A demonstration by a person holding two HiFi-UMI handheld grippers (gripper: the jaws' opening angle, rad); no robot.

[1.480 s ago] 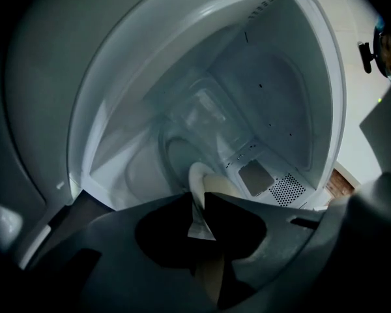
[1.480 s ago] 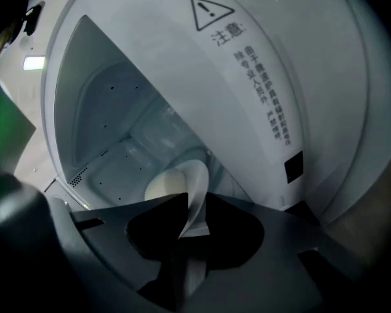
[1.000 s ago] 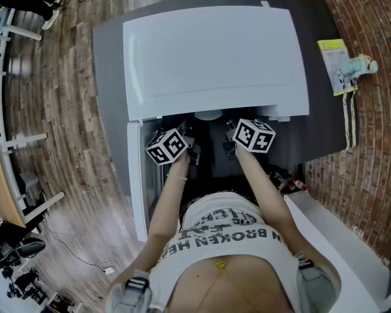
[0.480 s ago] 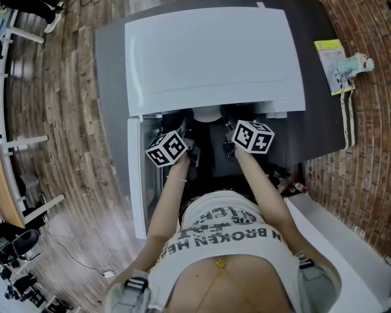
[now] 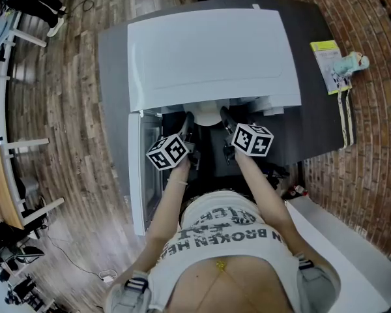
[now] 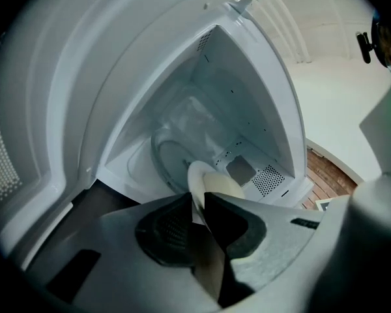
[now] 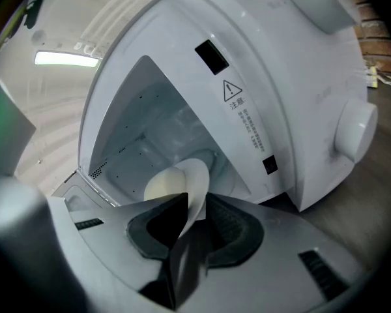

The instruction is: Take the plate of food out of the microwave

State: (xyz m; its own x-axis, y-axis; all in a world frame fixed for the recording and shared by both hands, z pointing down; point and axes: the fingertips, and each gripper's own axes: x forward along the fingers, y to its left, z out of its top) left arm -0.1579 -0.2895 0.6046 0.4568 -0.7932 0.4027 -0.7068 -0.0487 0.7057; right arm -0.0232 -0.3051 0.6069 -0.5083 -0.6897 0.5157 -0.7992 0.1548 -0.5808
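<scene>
The plate [image 5: 208, 115] hangs at the mouth of the microwave [image 5: 212, 51], rim pinched at 9 o'clock by the left gripper [image 6: 197, 204], at 3 by the right gripper [image 7: 194, 204]. The open door [image 5: 134, 175] flanks at 8 o'clock. More plate shows than a second ago.

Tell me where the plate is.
Head view: the plate is at the open mouth of the microwave, its rim gripped by the left gripper and right gripper.

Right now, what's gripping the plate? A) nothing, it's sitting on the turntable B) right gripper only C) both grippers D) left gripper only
C: the left gripper and the right gripper each have their jaws clamped on the rim of the plate, one on either side.
</scene>
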